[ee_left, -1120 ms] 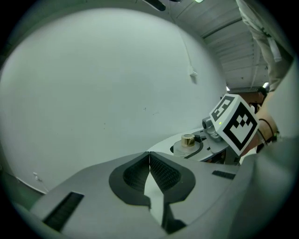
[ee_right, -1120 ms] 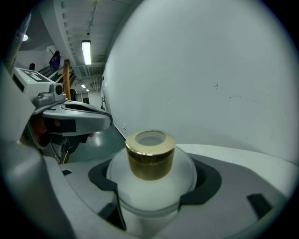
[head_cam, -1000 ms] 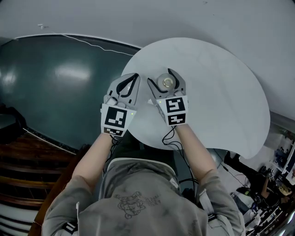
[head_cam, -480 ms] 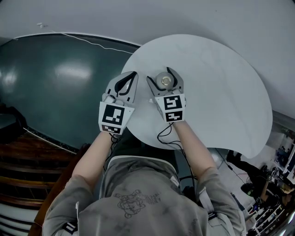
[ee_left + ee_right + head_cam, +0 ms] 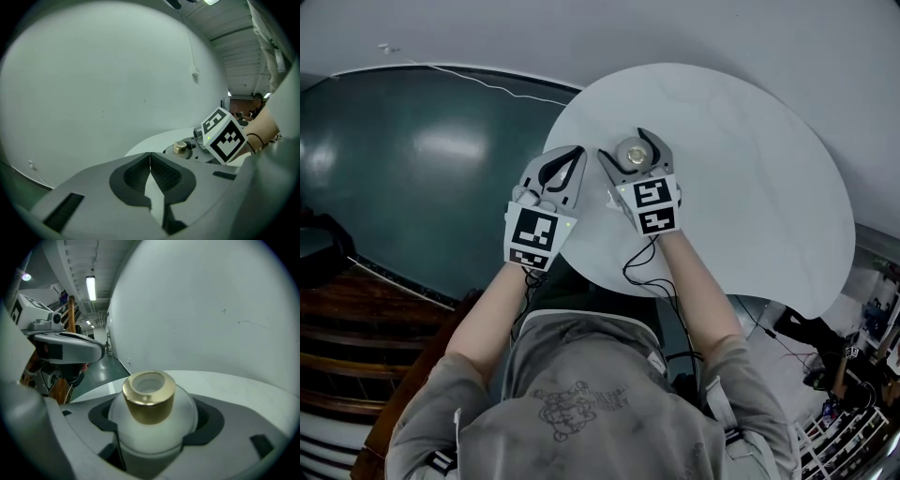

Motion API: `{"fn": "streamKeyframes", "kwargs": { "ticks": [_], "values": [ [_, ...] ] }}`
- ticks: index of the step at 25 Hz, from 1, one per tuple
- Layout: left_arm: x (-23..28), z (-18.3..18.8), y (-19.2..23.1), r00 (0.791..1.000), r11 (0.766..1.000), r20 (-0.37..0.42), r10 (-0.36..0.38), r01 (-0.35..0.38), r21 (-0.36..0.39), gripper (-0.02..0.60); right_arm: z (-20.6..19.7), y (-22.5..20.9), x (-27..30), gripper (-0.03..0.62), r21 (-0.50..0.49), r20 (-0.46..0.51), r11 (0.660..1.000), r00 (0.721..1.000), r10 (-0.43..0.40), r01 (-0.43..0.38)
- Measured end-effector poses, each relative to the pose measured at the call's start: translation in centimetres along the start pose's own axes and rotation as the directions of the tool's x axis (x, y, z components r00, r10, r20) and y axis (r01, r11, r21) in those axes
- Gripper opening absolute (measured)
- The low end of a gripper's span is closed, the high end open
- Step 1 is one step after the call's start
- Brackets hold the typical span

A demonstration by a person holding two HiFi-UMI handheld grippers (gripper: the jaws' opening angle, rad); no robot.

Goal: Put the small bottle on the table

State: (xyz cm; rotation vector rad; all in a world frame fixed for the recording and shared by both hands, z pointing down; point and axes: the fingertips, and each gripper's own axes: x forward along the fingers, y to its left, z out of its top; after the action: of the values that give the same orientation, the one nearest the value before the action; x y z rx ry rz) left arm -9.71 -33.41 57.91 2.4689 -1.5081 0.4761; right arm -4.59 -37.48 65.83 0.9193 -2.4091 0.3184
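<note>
A small white round bottle (image 5: 152, 416) with a gold cap (image 5: 149, 394) stands upright between the jaws of my right gripper (image 5: 154, 427), which is shut on its body. In the head view the bottle (image 5: 635, 156) and right gripper (image 5: 635, 155) are over the near left part of the white round table (image 5: 741, 178). Whether the bottle's base touches the table I cannot tell. My left gripper (image 5: 562, 169) is just left of it, at the table's left edge, jaws closed together and empty (image 5: 150, 171). From the left gripper view the bottle's cap (image 5: 180, 147) shows beside the right gripper's marker cube (image 5: 224, 136).
The table's left edge (image 5: 555, 141) drops off to a dark green floor (image 5: 422, 159). A pale wall (image 5: 675, 37) runs behind the table. Dark wooden steps (image 5: 347, 328) lie at the lower left, and cluttered gear (image 5: 853, 394) sits at the lower right.
Both grippers have shifted slightly forward over the table, the right one still holding the bottle. The jaws' states have not changed.
</note>
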Motion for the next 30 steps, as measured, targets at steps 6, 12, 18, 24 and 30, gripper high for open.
{"fn": "streamKeyframes", "kwargs": {
  "ticks": [6, 12, 18, 24, 30],
  "values": [
    [-0.7, 0.1, -1.2, 0.999, 0.999, -0.043, 0.018, -0.017, 0.036, 0.017, 0.6, -0.7, -1.1, 0.337, 0.107, 0.041, 0.994, 0.999, 0.009, -0.013],
    [-2.8, 2.1, -2.2, 0.999, 0.997, -0.022, 0.032, -0.031, 0.071, 0.017, 4.6, -0.4, -5.4, 0.337, 0.125, 0.135, 0.992, 0.990, -0.028, 0.011],
    [-5.4, 7.5, -3.7, 0.999, 0.992, 0.015, 0.032, -0.034, 0.123, 0.017, 11.2, -0.8, -12.5, 0.309, 0.088, 0.245, 0.995, 0.968, -0.060, 0.039],
    [-8.5, 13.6, -4.5, 0.995, 0.971, 0.072, 0.063, -0.078, 0.228, 0.017, 16.9, -0.6, -20.3, 0.168, 0.022, 0.349, 0.991, 0.927, -0.135, 0.135],
    [-10.3, 18.2, -5.7, 0.989, 0.958, 0.140, 0.055, -0.092, 0.272, 0.017, 21.0, 0.1, -26.4, 0.082, 0.014, 0.427, 0.990, 0.894, -0.133, 0.141]
  ]
}}
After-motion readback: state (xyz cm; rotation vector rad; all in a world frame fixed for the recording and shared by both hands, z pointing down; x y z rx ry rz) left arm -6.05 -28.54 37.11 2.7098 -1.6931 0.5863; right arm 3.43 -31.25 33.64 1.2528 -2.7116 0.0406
